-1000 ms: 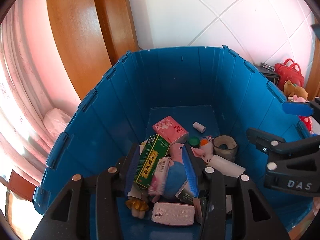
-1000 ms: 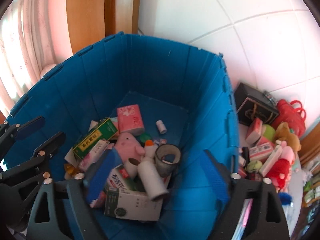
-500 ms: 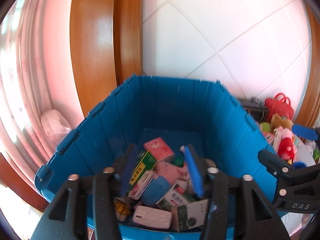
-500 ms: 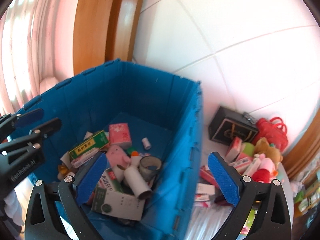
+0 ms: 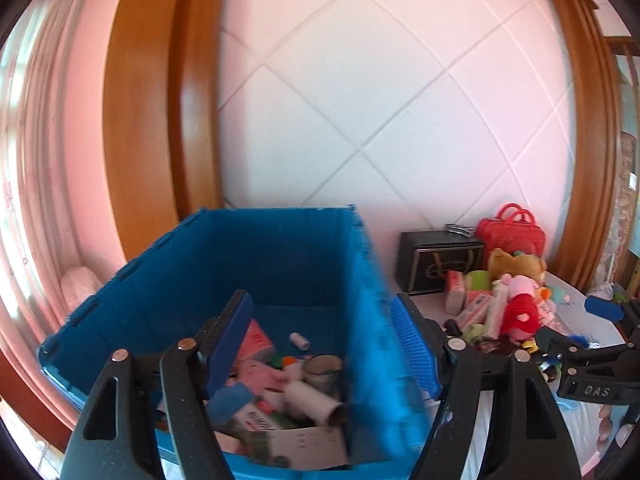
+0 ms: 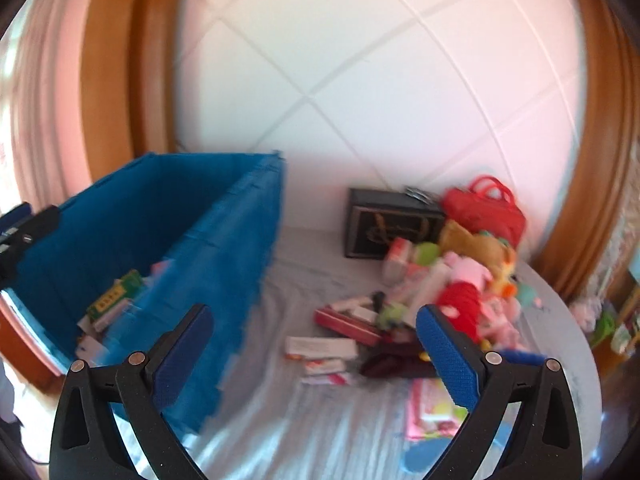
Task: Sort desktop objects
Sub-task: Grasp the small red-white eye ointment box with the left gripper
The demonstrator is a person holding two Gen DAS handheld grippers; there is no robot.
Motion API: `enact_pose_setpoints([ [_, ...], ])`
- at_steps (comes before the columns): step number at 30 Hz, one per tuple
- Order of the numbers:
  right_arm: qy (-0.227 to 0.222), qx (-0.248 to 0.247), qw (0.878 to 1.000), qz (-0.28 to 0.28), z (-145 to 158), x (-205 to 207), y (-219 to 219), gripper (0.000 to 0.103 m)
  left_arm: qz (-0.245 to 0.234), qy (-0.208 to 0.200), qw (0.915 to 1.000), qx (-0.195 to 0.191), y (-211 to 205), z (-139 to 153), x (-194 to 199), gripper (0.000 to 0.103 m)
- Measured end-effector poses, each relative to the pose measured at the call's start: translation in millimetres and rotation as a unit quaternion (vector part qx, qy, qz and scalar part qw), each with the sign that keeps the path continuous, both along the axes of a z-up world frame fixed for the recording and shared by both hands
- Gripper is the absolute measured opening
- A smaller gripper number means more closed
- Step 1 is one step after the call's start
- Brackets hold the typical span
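Gaping empty, right tongs (image 6: 316, 352) face toy pile (image 6: 460, 280) beside bin (image 6: 224, 248).

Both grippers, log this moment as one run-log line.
left gripper: open, just been opening, nothing between fingers | right gripper: open, nothing held | blue crate: holds sorted items | toy pile: unsorted on table

Cloth-covered table (image 6: 320, 420), blue crate (image 6: 224, 280), black box (image 6: 384, 224), toy pile (image 6: 460, 280)
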State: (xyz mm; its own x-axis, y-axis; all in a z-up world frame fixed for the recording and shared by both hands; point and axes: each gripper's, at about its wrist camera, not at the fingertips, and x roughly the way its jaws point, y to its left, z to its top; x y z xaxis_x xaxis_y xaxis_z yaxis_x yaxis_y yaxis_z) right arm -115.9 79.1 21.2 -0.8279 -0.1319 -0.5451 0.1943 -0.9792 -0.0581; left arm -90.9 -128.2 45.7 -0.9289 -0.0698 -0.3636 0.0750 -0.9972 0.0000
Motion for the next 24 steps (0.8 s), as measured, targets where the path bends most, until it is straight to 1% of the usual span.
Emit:
enact_pose_setpoints([
  [3, -0.020, -0.009, 0.999, -0.039, -17, -11, 76, 0.103, -0.018, 0.002, 0.9998, 0.001, 56, -4, -5, 0.075],
  [5, -0.035, -0.011, 0.997, -0.065, -31, -21, 133, 0.103, -0.019, -0.003, 0.9998, 0.003, 94, -12, -14, 0.075],
  [9, -0.076, -0.016, 0.993, -0.087, -58, -37, 222, 0.103, -0.036, -0.051, 0.9979, 0.014, 163, -48, -47, 0.075],
  [12, -0.113, -0.012, 0.988, -0.103, -84, -50, 276, 0.103, -0.035, -0.101, 0.9941, 0.017, 196, -86, -69, 0.075],
  [15, -0.150, -0.017, 0.983, -0.100, -110, -59, 312, 0.103, -0.023, -0.157, 0.9872, 0.014, 212, -125, -90, 0.075],
  [18, -0.187, -0.026, 0.976, -0.108, -140, -71, 335, 0.103, -0.006, -0.206, 0.9784, 0.003, 215, -165, -109, 0.075],
  [21, -0.221, -0.041, 0.968, -0.107, -166, -79, 347, 0.103, 0.005, -0.251, 0.9679, 0.008, 204, -202, -125, 0.075],
  [24, -0.245, -0.037, 0.963, -0.102, -186, -85, 346, 0.103, 0.016, -0.288, 0.9576, 0.009, 191, -236, -138, 0.075],
])
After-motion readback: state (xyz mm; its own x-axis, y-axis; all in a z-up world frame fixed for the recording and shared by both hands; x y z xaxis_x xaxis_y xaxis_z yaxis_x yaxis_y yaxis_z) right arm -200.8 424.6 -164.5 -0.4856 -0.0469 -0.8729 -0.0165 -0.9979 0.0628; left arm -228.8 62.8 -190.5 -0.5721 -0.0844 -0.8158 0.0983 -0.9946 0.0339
